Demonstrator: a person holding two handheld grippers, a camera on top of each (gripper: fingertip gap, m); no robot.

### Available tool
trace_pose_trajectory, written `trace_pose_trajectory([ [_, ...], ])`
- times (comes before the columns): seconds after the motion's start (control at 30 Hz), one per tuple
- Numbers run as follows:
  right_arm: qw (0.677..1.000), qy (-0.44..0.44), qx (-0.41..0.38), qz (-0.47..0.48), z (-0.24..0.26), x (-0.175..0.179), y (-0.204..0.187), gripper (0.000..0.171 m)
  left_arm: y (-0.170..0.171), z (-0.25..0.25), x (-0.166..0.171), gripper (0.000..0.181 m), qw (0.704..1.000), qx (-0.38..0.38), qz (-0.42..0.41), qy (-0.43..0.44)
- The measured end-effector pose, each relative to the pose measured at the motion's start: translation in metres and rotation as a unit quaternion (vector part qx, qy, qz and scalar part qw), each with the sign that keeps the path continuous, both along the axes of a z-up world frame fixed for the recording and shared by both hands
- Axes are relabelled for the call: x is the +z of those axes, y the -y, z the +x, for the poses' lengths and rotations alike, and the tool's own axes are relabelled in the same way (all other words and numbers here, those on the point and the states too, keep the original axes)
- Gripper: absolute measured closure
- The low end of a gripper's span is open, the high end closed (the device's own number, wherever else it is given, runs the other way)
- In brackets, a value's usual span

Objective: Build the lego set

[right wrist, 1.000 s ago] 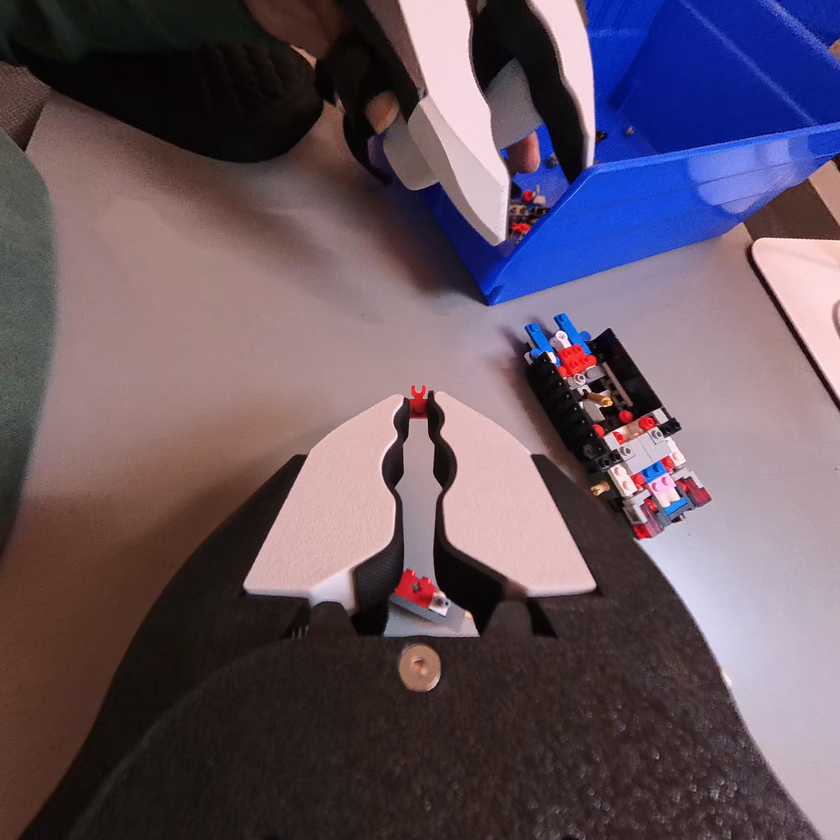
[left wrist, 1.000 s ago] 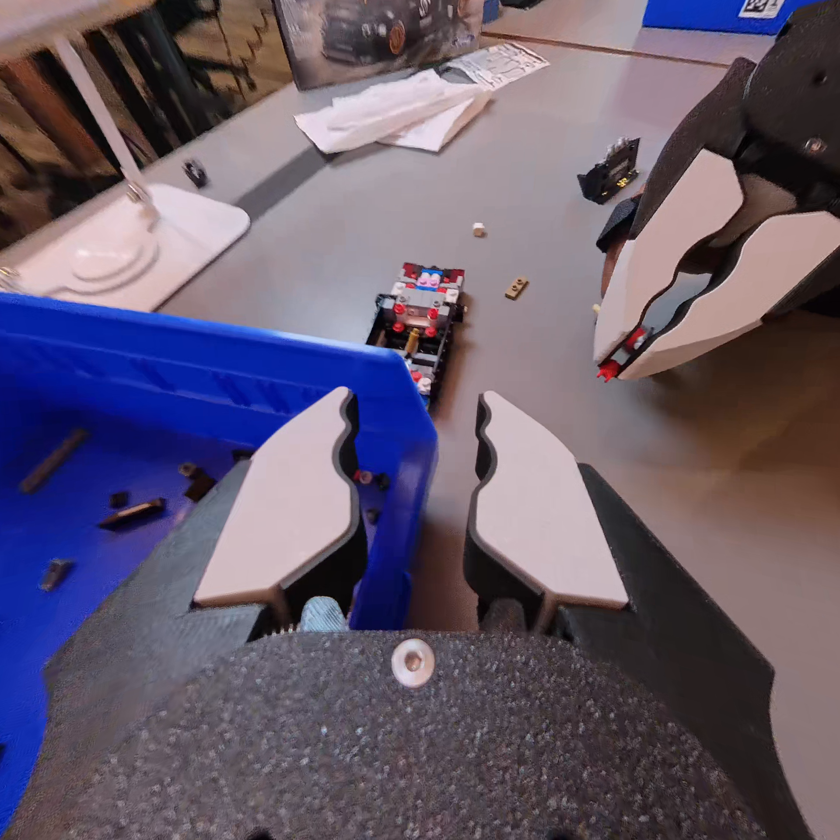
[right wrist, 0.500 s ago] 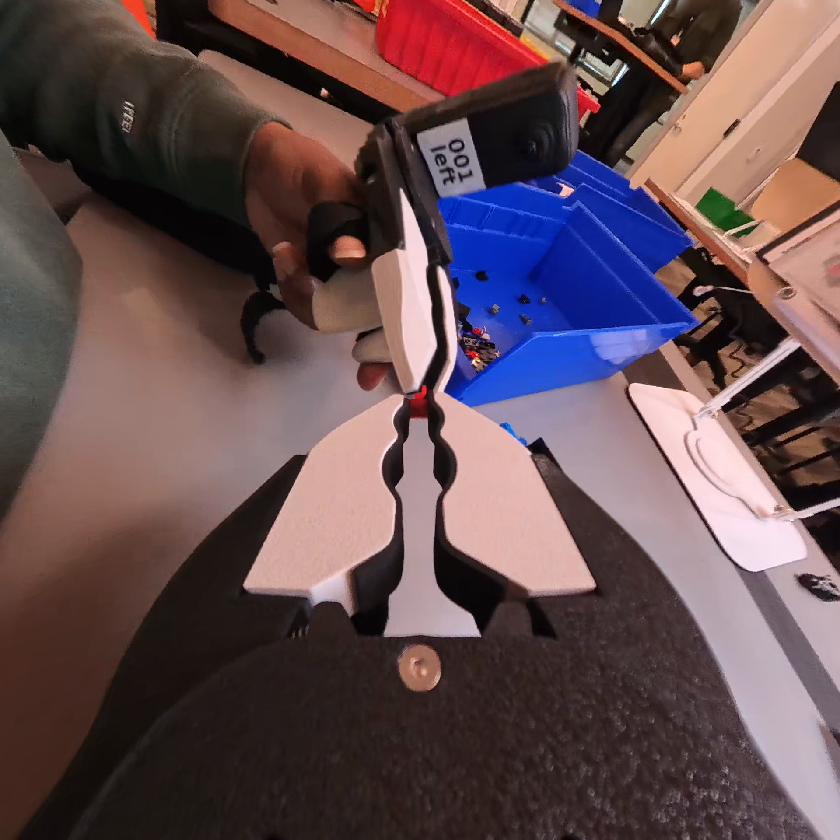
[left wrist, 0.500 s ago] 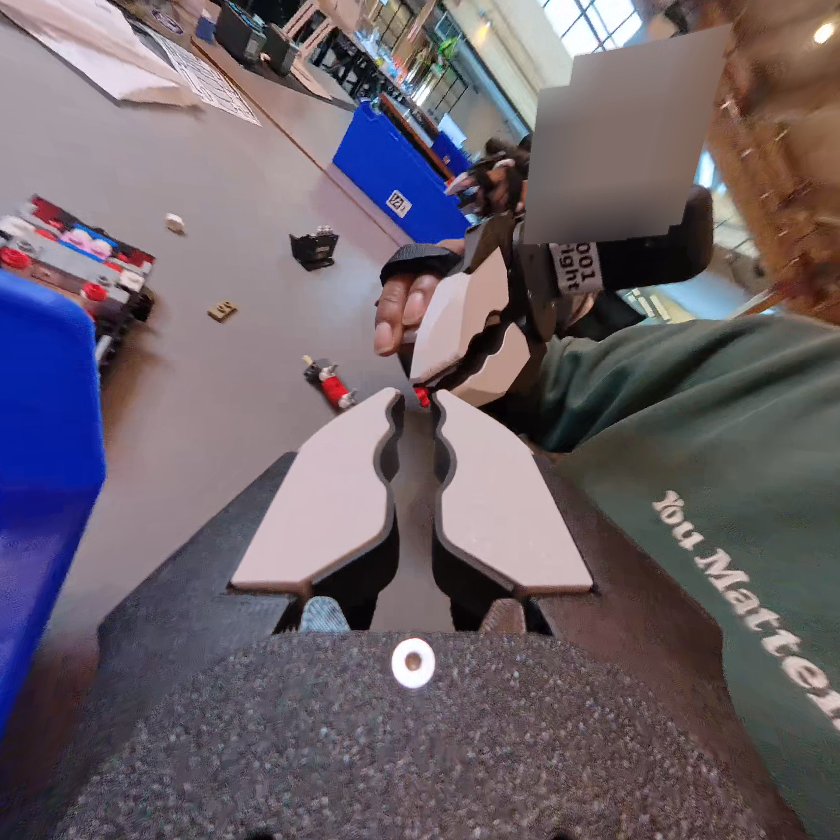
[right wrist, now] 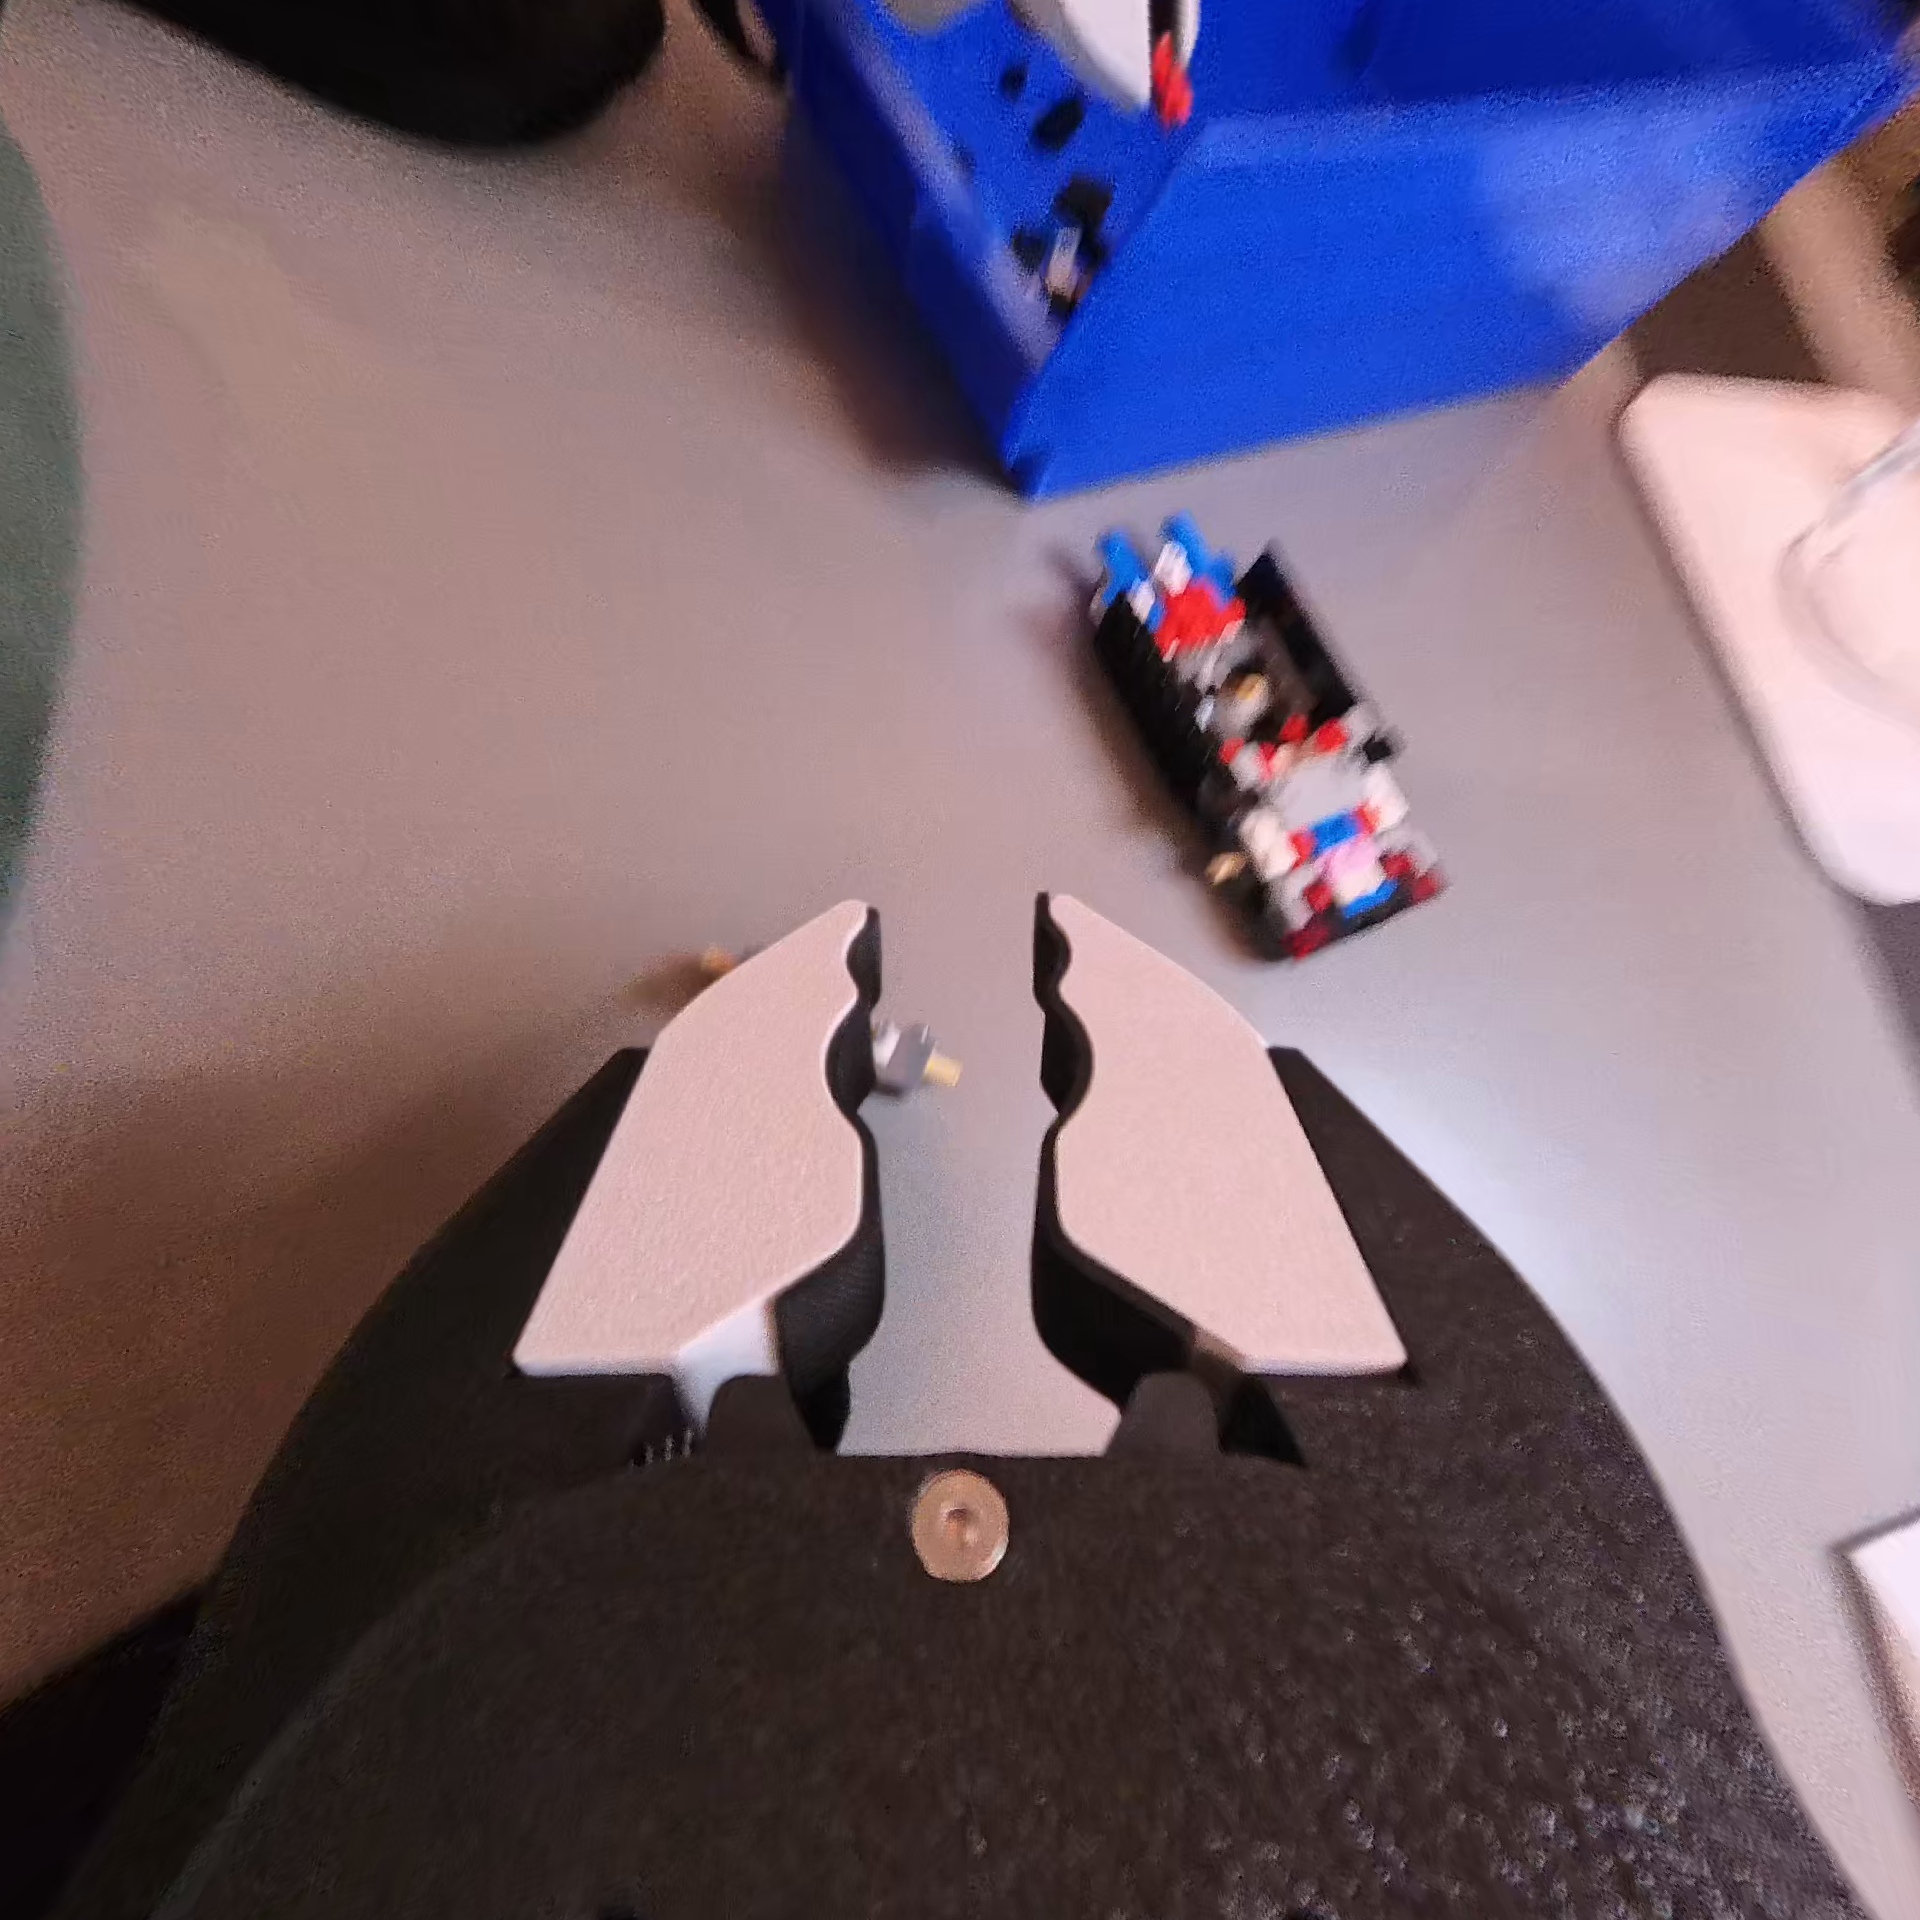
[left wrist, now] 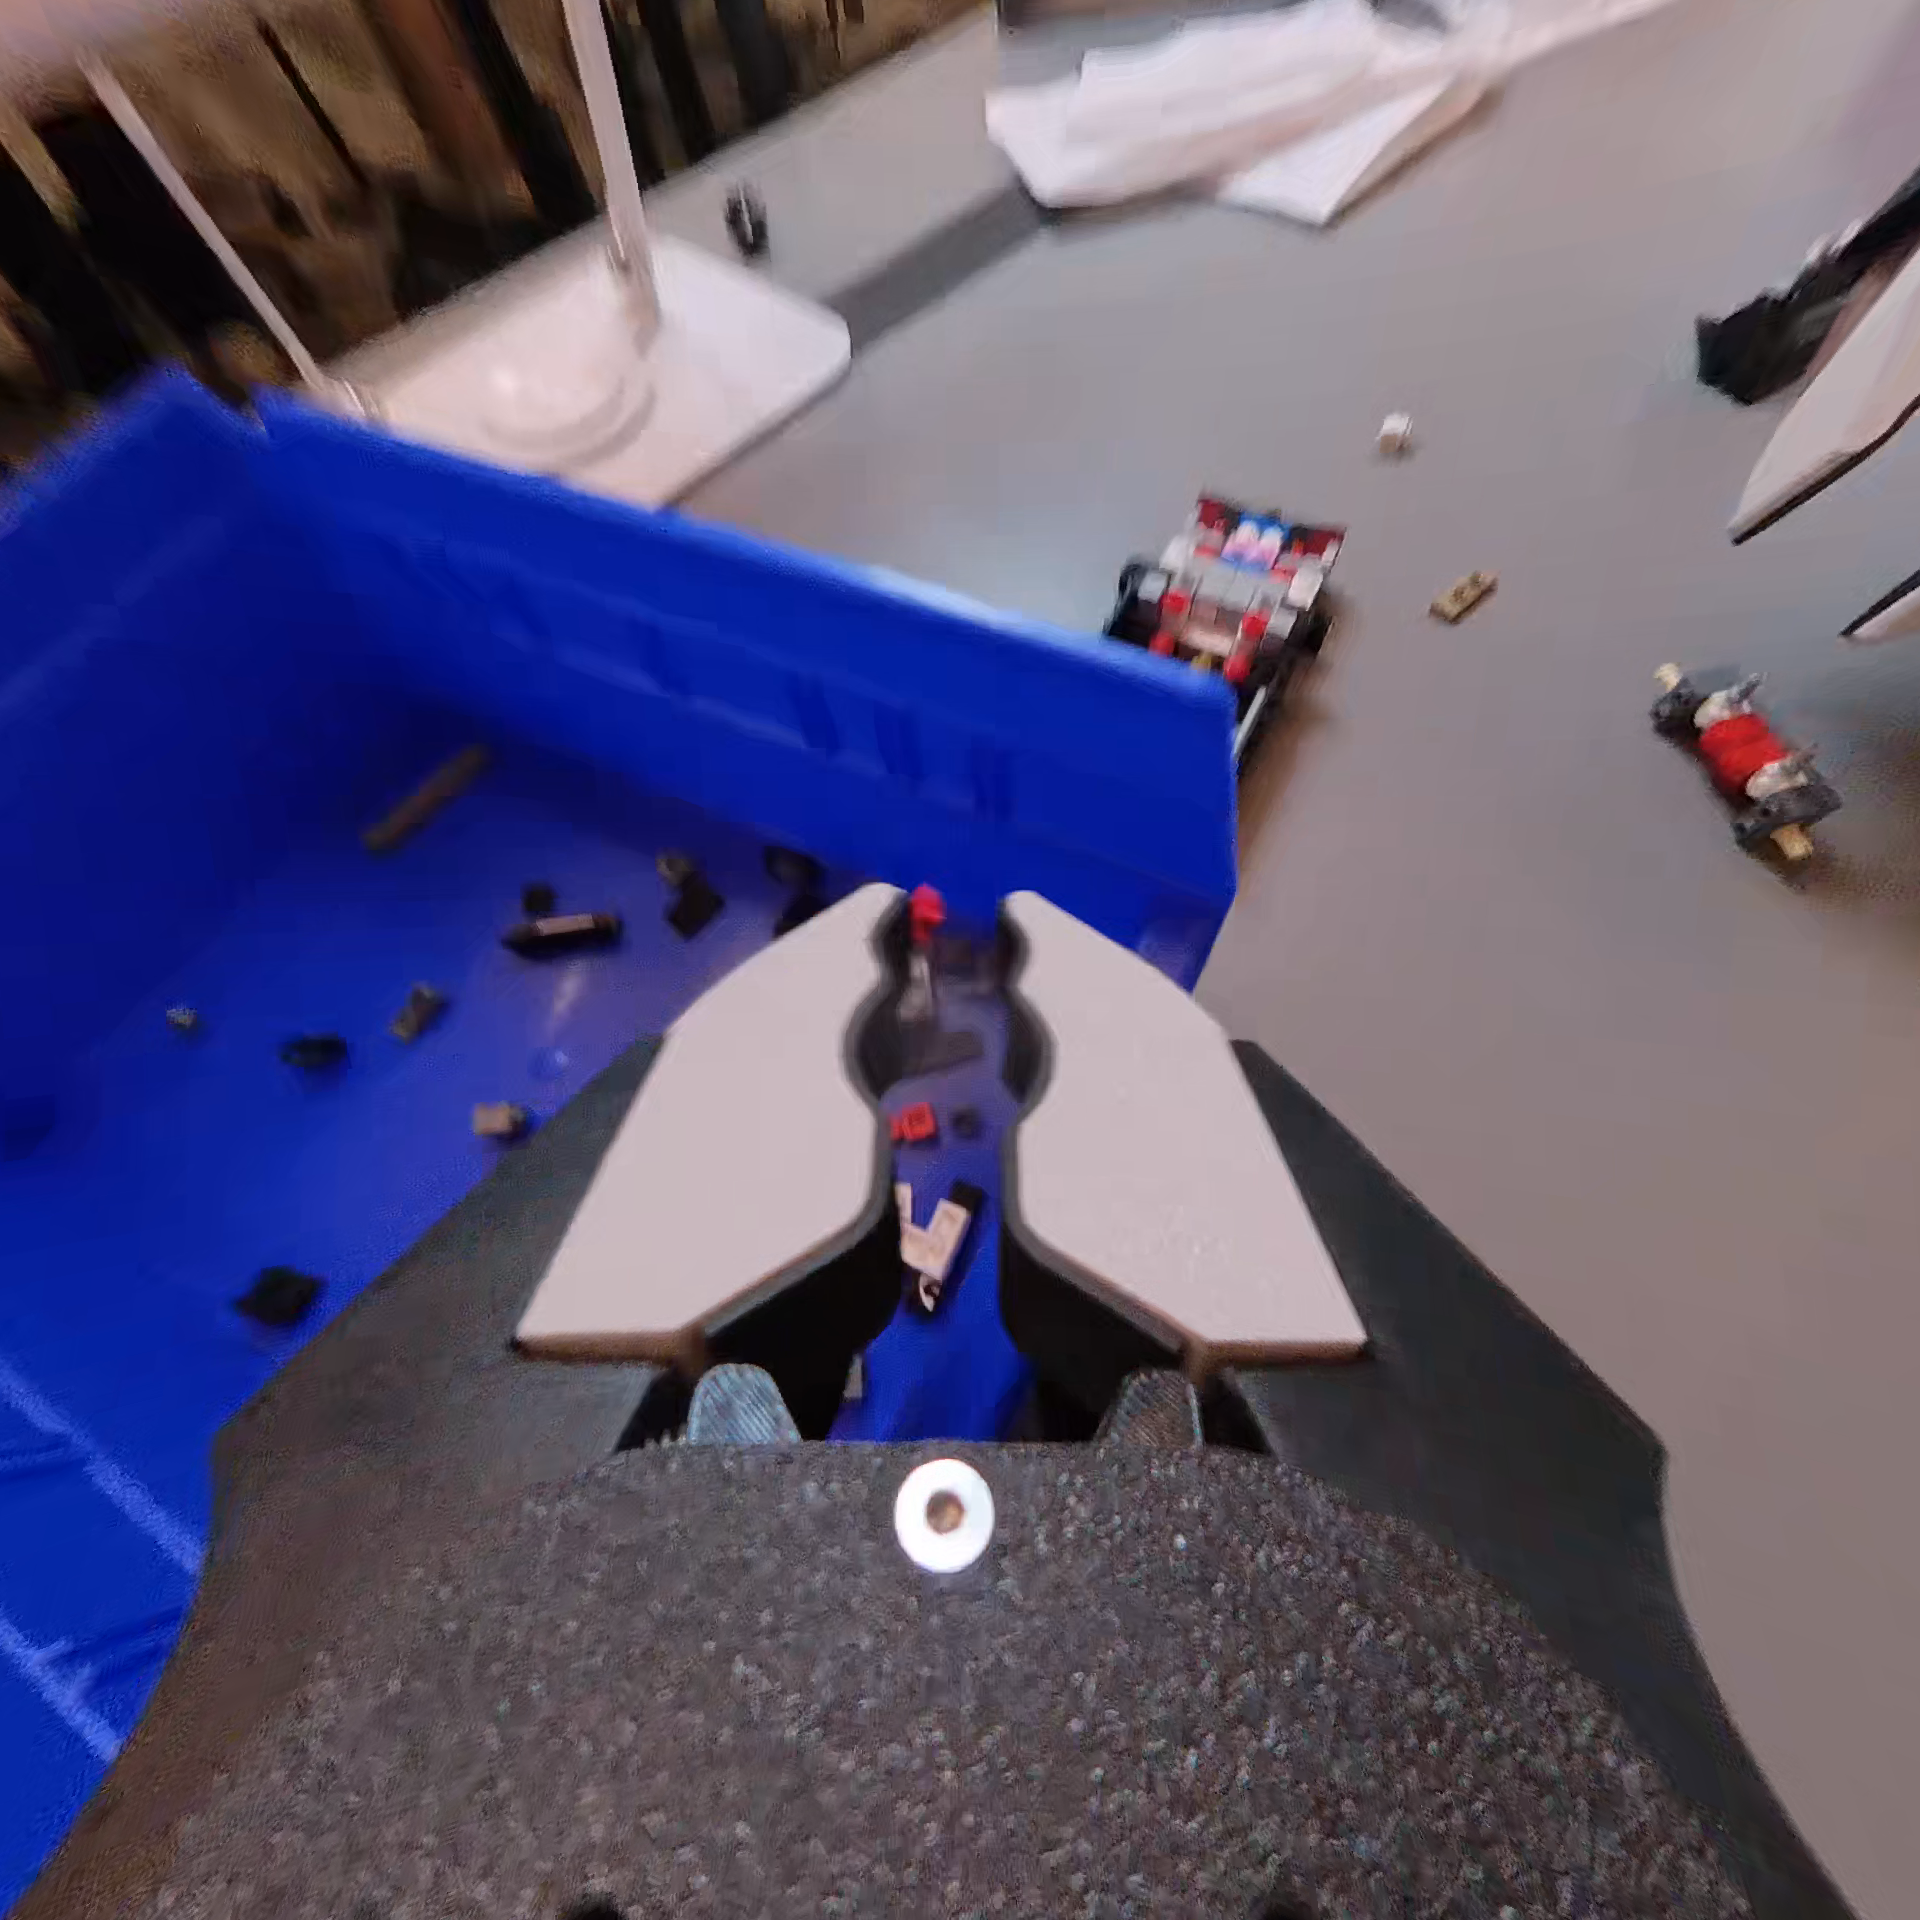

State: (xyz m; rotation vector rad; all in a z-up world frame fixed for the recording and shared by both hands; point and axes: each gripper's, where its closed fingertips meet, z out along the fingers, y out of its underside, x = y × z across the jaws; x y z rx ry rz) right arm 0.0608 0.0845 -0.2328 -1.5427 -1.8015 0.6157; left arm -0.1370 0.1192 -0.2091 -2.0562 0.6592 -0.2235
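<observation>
Over the blue bin (left wrist: 623, 665), the left tongs (left wrist: 940, 914) are drawn narrow, and a small red piece (left wrist: 925, 906) sits at their tips, apparently pinched there, though blur leaves the contact uncertain. Loose dark parts (left wrist: 561, 932) lie scattered on the bin floor beneath. Right tongs (right wrist: 956, 914) hover above the grey table (right wrist: 520, 623) with a clear gap between the fingers and nothing gripped; a small grey-and-tan piece (right wrist: 914, 1055) lies on the table just beside the left finger.

The partly built model (right wrist: 1262, 738), a black chassis carrying red, white and blue bricks, rests on the table just outside the bin's corner. A short red-and-black subassembly (left wrist: 1740, 764) lies apart from it, with a tan plate (left wrist: 1462, 597) and a small pale brick (left wrist: 1395, 433) nearby. White paper sheets (left wrist: 1247, 114) lie at the far side, and a white stand base (left wrist: 623, 364) sits behind the bin.

Judged progress: the base is assembled and layered, but no bodywork or wheels are visible, and many parts remain loose, so much of the build appears left. The red piece and the subassembly are not yet attached.
</observation>
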Motion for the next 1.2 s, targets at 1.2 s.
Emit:
trace_pose_trajectory([
  [1.2,0.867,-0.160,0.004,0.472,-0.068,0.057,0.021,0.157,0.063,0.127,0.021,0.164,0.929,-0.236,-0.025,0.282],
])
